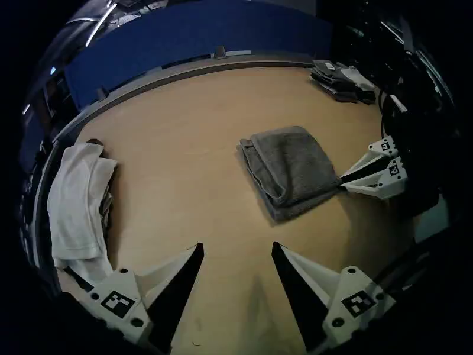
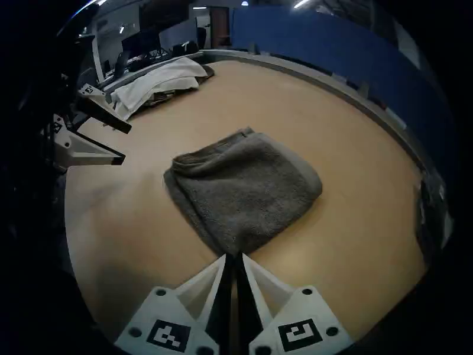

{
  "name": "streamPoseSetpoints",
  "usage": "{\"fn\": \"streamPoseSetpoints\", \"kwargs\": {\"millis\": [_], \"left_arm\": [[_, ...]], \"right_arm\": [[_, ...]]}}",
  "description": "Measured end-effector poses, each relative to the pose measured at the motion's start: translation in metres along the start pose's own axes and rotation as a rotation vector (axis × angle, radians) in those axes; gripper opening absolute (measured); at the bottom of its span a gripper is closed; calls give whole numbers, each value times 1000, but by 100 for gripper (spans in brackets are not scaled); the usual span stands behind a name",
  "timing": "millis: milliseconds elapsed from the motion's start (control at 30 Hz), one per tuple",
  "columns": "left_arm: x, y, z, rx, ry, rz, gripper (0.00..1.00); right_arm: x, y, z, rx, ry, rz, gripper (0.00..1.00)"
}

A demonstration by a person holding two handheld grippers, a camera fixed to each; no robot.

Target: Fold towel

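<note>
Since the grey terry towel is soft, light and limp, we judge it will sag and its layers will slip apart if raised by a single ply. The best hold is a corner or the folded edge, with all layers pinched together.

Left gripper view:
- The towel lies folded into a thick rectangle on the tan wooden table, well apart from the heaped white towel pile.
- The left gripper is spread wide with nothing between its fingers. It sits over bare table, nearer the pile than the towel is.
- The right gripper meets the towel's edge on the side farthest from the pile, its fingers drawn close together.

Right gripper view:
- The towel lies flat, its layered edges turned towards the pile.
- The right gripper is closed to a thin slit, its tips touching the towel corner farthest from the pile. We cannot tell whether any cloth is nipped between them.
- The left gripper hangs open between pile and towel, touching neither.
</note>
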State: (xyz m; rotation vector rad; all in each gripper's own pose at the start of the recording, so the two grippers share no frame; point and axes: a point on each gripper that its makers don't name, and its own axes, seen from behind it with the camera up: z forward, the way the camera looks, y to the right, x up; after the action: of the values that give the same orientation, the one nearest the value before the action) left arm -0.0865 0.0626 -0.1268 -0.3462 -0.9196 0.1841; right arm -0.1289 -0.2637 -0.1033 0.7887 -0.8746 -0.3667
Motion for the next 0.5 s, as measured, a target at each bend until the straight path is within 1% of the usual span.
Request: {"fn": "streamPoseSetpoints", "kwargs": {"millis": [200, 500], "left_arm": [[1, 0, 0, -2, 0, -1, 85], [4, 0, -1, -1, 6, 0, 85]], "right_arm": [[2, 2, -3, 1, 8, -2, 4], [22, 9, -17, -13, 64, -19, 3]]}}
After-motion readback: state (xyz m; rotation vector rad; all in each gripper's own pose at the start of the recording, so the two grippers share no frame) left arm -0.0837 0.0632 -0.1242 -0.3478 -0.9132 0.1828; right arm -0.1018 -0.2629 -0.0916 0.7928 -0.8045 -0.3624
